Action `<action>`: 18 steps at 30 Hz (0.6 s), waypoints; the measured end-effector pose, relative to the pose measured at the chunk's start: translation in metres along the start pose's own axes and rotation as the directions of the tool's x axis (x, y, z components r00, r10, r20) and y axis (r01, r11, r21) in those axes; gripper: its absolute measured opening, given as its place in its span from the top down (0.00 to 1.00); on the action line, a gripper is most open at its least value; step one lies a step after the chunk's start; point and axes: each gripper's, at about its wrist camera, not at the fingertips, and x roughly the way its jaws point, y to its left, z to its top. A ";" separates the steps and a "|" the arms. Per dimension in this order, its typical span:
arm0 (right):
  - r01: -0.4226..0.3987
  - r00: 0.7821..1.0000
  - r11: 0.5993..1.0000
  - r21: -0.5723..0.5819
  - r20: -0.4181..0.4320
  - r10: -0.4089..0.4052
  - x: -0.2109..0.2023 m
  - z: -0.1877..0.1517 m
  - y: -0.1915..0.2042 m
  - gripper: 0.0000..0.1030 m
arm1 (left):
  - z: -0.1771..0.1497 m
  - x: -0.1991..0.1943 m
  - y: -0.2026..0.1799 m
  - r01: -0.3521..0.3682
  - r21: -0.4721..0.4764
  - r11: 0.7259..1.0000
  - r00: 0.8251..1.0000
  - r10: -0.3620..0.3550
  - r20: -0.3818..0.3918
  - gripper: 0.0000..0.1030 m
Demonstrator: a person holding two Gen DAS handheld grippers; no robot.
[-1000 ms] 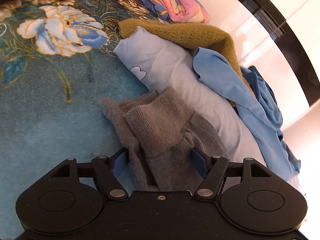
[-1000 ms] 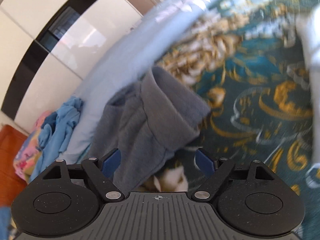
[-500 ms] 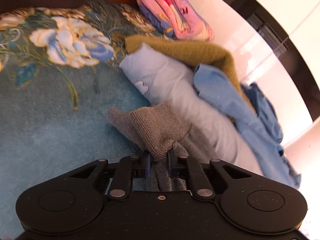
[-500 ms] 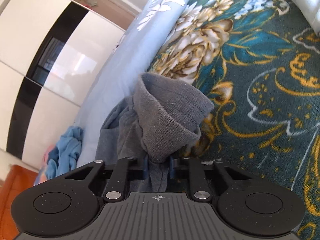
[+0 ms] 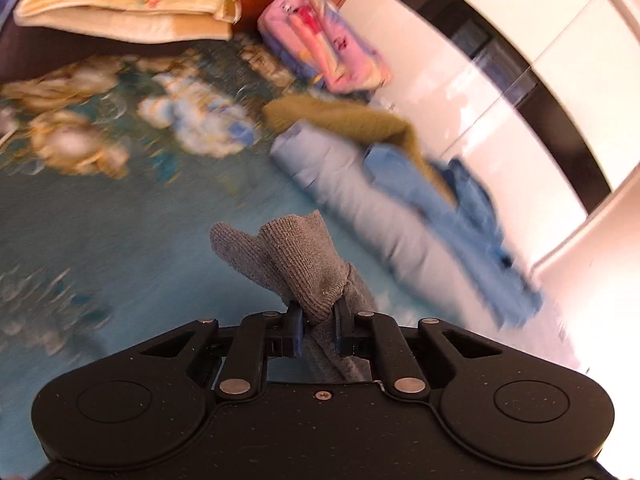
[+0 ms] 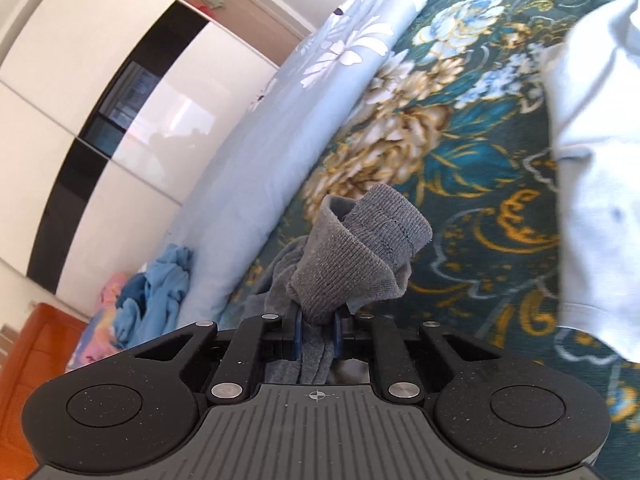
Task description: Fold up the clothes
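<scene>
Room: a bed [image 5: 120, 248] under a teal flowered blanket, with a glossy white and black wardrobe [image 6: 100, 128] beside it.
Pile: a light blue garment [image 5: 360, 200], an olive knit [image 5: 344, 120] and a blue shirt [image 5: 460, 216] lie heaped near the bed's edge; folded bedding sits at the far end.
Grey garment [image 5: 296, 256]: a ribbed knit piece, bunched, with a cuff sticking out ahead of each pair of jaws and the rest trailing back beneath them.
Left gripper [image 5: 317, 320]: jaws nearly together, pinching one grey cuff.
Right gripper [image 6: 317, 330]: jaws nearly together, pinching the other grey cuff [image 6: 360, 256]; both pairs have just been closing on the fabric.
Key relation: both hands hold it equally, so the garment probably hangs between them, its long axis seemingly running hand to hand.
Next, likely: draw the cuffs apart and lay the piece flat on open blanket.
</scene>
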 end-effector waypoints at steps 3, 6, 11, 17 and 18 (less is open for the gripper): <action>0.044 0.998 0.999 0.015 -0.042 -0.044 -0.002 -0.009 -0.020 0.89 | -0.020 0.001 0.024 -0.048 -0.038 0.998 0.997 0.045 -0.065 0.88; 0.084 0.994 0.996 0.018 -0.068 -0.083 0.003 -0.019 -0.028 0.88 | -0.033 0.003 0.034 -0.077 -0.036 0.996 0.994 0.074 -0.080 0.85; 0.086 0.992 0.995 -0.048 -0.084 -0.090 -0.009 -0.027 -0.019 0.83 | -0.038 -0.012 0.037 -0.049 -0.018 0.999 0.997 0.048 -0.059 0.73; 0.070 0.995 0.986 -0.154 -0.055 -0.079 -0.040 -0.034 -0.001 0.72 | -0.033 -0.030 0.052 -0.017 -0.062 0.998 1.000 0.019 0.022 0.67; 0.064 0.996 0.985 -0.160 -0.054 -0.073 -0.044 -0.036 0.001 0.71 | -0.031 -0.031 0.053 -0.007 -0.069 0.998 1.000 0.009 0.029 0.66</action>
